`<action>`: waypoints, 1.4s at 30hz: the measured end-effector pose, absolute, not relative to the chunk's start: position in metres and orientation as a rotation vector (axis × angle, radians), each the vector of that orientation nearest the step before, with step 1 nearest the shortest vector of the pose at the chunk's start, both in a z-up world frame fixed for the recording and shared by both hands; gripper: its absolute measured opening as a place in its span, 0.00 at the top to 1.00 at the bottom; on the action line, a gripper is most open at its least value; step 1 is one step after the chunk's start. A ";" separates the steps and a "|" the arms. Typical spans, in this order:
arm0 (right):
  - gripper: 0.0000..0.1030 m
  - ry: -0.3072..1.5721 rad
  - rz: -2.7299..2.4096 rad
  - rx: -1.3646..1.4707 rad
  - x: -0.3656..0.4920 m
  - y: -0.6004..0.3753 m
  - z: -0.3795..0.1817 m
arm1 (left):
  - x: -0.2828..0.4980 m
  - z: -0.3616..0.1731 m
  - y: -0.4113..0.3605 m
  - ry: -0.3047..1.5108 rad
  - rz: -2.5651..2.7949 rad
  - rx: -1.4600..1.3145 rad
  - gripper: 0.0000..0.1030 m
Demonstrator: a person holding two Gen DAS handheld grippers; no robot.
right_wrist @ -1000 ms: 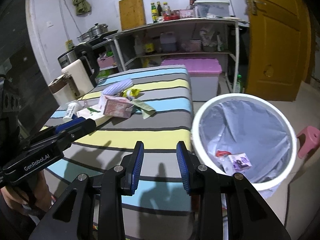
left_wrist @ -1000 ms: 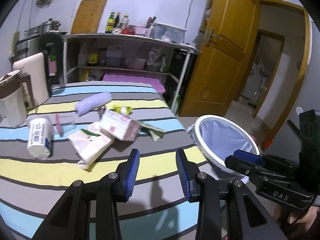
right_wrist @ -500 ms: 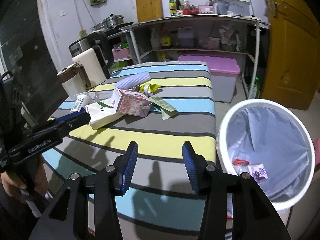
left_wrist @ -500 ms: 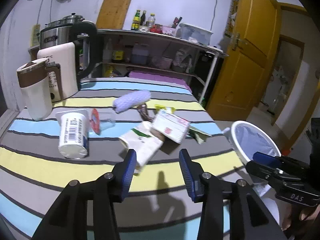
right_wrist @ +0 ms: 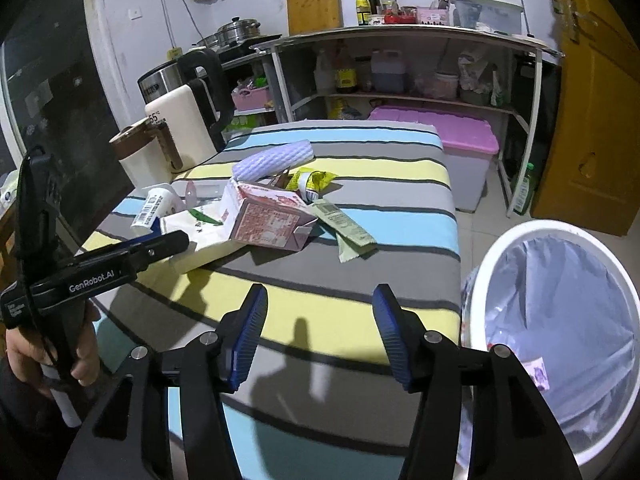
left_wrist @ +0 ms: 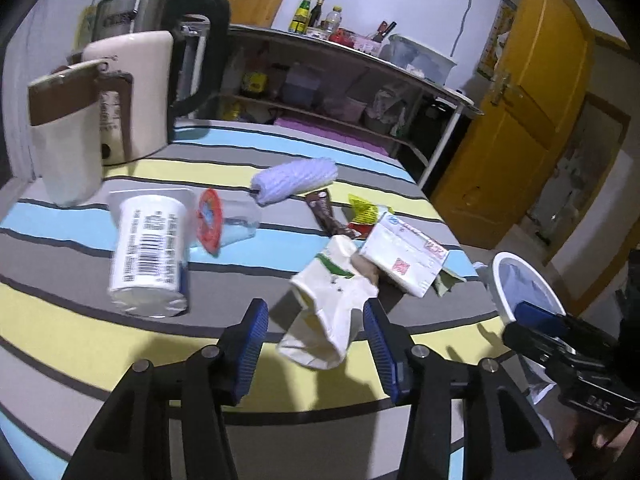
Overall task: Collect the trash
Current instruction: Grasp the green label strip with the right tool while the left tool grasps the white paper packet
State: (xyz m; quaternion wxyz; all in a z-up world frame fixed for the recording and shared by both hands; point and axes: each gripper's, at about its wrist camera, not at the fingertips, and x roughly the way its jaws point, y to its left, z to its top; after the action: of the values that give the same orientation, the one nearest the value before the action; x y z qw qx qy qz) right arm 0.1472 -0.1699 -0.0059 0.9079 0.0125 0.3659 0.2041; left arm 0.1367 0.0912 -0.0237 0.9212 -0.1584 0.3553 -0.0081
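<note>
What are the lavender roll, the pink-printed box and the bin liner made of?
Lavender roll: likely foam netting, matte, with a dimpled mesh surface. Pink-printed box: looks like thin printed cardboard, with creased flaps. Bin liner: thin plastic film, translucent and wrinkled.

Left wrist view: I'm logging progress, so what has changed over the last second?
Both tongs, left and right, moved in toward the litter on the striped table while their jaws are opening; the cream pouch now lies between the left jaws, ungripped. The trash and bin stayed put.
</note>
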 end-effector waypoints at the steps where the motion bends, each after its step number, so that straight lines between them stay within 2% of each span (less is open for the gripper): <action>1: 0.46 0.754 0.418 0.019 0.151 -0.169 -0.007 | 0.138 -0.024 0.089 0.727 -0.028 -0.327 0.52; 3: 0.46 0.761 0.415 0.013 0.159 -0.168 -0.009 | 0.142 -0.026 0.085 0.731 -0.042 -0.326 0.53; 5: 0.46 0.770 0.408 0.003 0.170 -0.167 -0.011 | 0.145 -0.027 0.082 0.735 -0.051 -0.325 0.61; 7: 0.46 0.775 0.407 -0.009 0.181 -0.167 -0.014 | 0.147 -0.029 0.079 0.739 -0.061 -0.324 0.74; 11: 0.46 0.800 0.407 -0.033 0.203 -0.162 -0.021 | 0.145 -0.031 0.080 0.734 -0.068 -0.332 0.85; 19: 0.46 0.865 0.433 -0.053 0.237 -0.151 -0.037 | 0.136 -0.029 0.084 0.721 -0.059 -0.321 0.87; 20: 0.53 0.873 0.438 -0.050 0.239 -0.151 -0.038 | 0.135 -0.029 0.085 0.720 -0.059 -0.321 0.87; 21: 0.65 0.879 0.440 -0.048 0.240 -0.150 -0.039 | 0.133 -0.029 0.085 0.720 -0.057 -0.323 0.87; 22: 0.70 0.885 0.437 -0.046 0.240 -0.150 -0.040 | 0.132 -0.029 0.085 0.720 -0.055 -0.324 0.87; 29: 0.76 0.878 0.421 0.005 0.228 -0.159 -0.038 | 0.120 -0.027 0.085 0.716 -0.038 -0.323 0.88; 42: 0.76 0.809 0.389 0.062 0.173 -0.180 -0.013 | 0.088 -0.009 0.086 0.682 0.006 -0.313 0.90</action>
State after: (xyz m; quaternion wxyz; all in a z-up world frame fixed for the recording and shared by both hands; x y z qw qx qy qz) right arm 0.1730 -0.1799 -0.0129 0.9005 0.0302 0.3909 0.1881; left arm 0.0881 0.0862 -0.0088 0.9305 -0.1528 0.3329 0.0030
